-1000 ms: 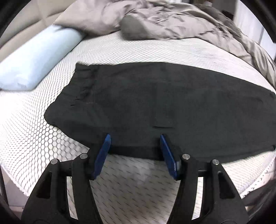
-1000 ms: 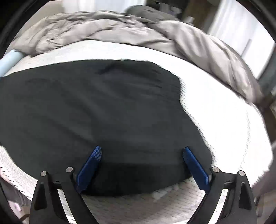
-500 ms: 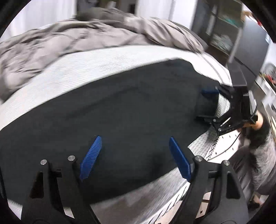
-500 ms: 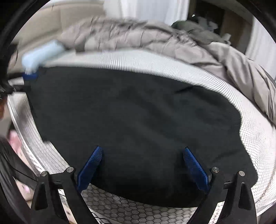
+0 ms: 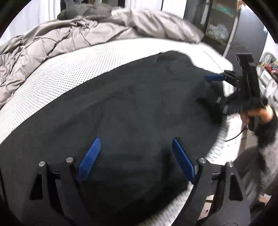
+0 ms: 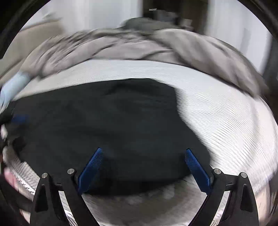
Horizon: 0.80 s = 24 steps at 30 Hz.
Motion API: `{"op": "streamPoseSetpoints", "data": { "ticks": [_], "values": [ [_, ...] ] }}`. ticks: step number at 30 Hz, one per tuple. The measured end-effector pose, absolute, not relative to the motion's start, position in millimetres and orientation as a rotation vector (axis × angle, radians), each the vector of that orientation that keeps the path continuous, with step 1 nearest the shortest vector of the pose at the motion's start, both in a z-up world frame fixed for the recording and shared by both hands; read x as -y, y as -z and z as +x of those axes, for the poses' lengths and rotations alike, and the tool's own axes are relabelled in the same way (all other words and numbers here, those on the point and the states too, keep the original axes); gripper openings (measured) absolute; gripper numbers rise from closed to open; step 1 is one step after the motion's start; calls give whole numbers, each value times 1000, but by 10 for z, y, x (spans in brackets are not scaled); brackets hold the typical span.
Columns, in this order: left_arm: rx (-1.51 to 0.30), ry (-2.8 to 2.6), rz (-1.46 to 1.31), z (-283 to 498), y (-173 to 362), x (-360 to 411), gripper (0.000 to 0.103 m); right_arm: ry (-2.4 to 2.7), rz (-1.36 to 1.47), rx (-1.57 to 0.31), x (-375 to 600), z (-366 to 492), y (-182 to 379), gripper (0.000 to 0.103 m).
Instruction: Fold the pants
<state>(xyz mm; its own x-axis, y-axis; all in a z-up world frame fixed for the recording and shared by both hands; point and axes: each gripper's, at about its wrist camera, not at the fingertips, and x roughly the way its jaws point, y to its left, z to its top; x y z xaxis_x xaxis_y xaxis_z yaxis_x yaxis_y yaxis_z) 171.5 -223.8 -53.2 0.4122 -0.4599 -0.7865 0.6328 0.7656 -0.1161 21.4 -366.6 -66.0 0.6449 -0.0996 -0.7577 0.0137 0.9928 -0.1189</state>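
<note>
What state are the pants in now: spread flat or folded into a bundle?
Spread flat. The pants lie as one broad dark sheet across the mattress, no end turned over; whether they are doubled lengthwise, I cannot tell.

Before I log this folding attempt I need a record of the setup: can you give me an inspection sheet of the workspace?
Surface: white honeycomb-textured mattress, bare around the garment.
Job's things: black fabric pants spread flat, no fold seen yet.
Clutter: rumpled grey quilted duvet along the far side; pale blue pillow, blurred.
Grippers: left gripper open above the pants; right gripper open at the pants' near edge, also seen from the left wrist.
Cables: thin black cable hanging below the right hand.
Surroundings: dark shelving, white curtains.
</note>
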Motion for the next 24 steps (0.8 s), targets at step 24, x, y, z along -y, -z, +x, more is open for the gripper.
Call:
{"op": "streamPoseSetpoints", "data": {
  "ticks": [24],
  "values": [
    [-1054, 535, 134, 2503, 859, 1648, 88, 21, -126, -867, 3574, 844, 577, 89]
  ]
}}
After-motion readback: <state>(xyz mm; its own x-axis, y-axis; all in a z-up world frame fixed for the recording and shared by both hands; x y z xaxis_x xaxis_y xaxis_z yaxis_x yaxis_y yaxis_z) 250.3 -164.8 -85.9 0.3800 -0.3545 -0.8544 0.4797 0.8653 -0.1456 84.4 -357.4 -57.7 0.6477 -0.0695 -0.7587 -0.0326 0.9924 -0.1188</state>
